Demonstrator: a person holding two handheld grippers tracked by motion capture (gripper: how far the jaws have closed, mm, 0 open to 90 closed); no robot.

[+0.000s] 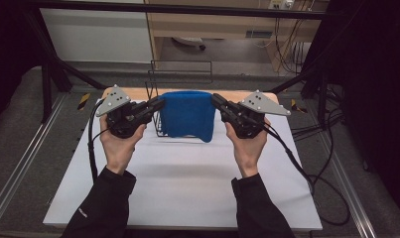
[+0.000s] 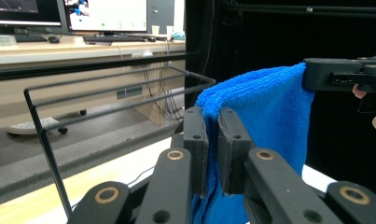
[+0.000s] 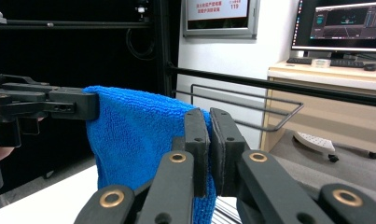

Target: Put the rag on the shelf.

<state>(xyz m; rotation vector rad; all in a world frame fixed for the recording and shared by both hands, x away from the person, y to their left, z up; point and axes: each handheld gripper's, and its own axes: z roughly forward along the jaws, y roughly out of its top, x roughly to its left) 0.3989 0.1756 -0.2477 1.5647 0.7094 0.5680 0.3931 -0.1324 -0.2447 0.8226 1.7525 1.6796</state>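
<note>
Table (image 1: 187, 183) carries a black wire rack (image 1: 180, 74) at its far edge. Blue towel (image 1: 187, 116) hangs spread just before it, apparently stretched for draping over a rail. Left gripper (image 1: 158, 104) and right gripper (image 1: 216, 100) each pinch an upper corner.

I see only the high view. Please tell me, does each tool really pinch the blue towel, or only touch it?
Observer: The left tool pinches it: in its own view the towel's edge sits between the nearly closed jaws.
Operator: And the right one?
Observer: The right tool is also shut on the edge.
Operator: Is the towel on the wire rack?
Observer: The rack's top bars stand behind the towel; I cannot tell whether it rests on them.
</note>
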